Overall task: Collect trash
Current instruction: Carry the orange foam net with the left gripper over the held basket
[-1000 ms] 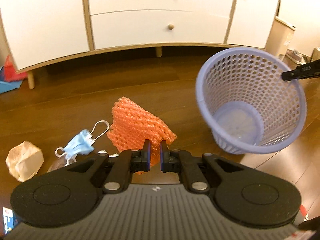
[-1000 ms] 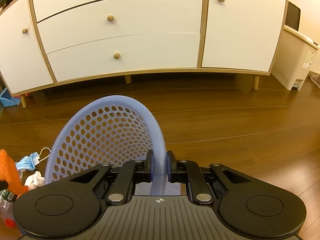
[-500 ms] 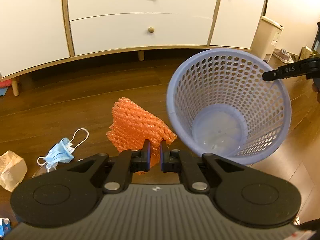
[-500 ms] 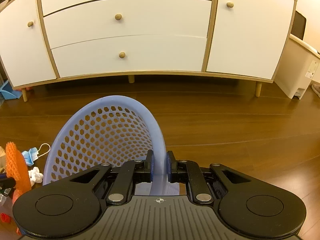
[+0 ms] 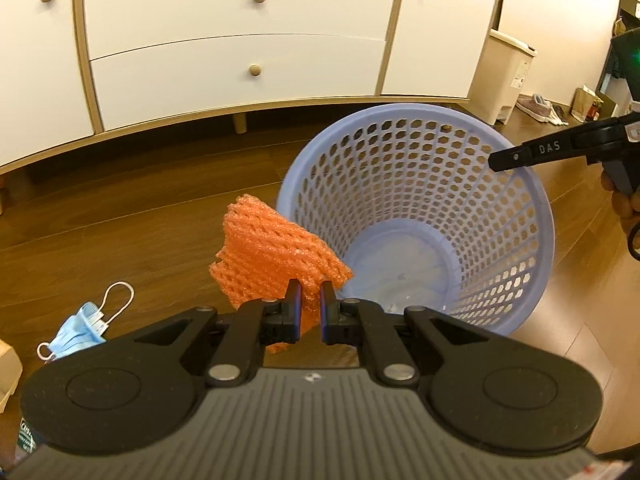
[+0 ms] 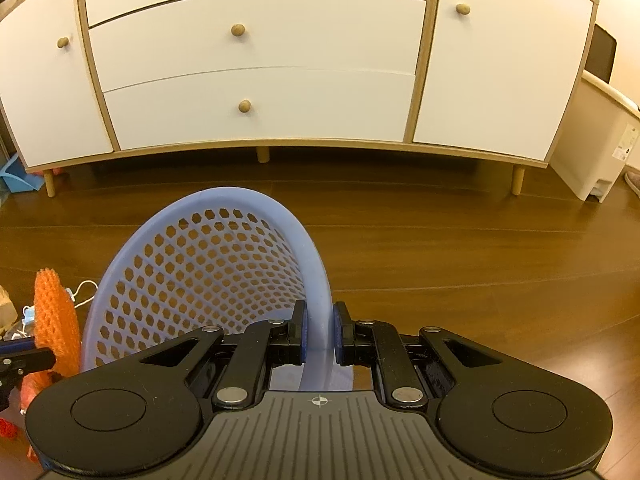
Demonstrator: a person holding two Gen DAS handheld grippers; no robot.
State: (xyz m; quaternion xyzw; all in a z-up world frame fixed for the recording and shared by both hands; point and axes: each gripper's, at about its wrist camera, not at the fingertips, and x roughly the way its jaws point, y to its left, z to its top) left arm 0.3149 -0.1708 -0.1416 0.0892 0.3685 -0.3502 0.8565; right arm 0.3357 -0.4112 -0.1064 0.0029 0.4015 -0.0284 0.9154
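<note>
1. My left gripper is clamped on the lower corner of the orange foam fruit net. The net stands up from my fingertips and fans out toward 11 o'clock, clear of the floor as far as I can judge.
2. My right gripper is closed on the rim of the lavender mesh wastebasket, one finger inside the wall and one outside. The basket is tilted, its mouth turned toward my left side.
3. The relation that matters: from my left fingertips the basket's open mouth lies at about 1 o'clock, just beside the net. The net's right edge overlaps the near rim in my left view, but I cannot tell whether they touch. The basket's long axis runs from that mouth down to its bottom, which looks empty.
4. My judgement: the left hand carries the net a short way toward 1 o'clock, past the rim, then lets go.
5. On the floor at 8 o'clock lies a blue face mask, waiting.
6. Farthest at 12 o'clock stands the white sideboard.
</note>
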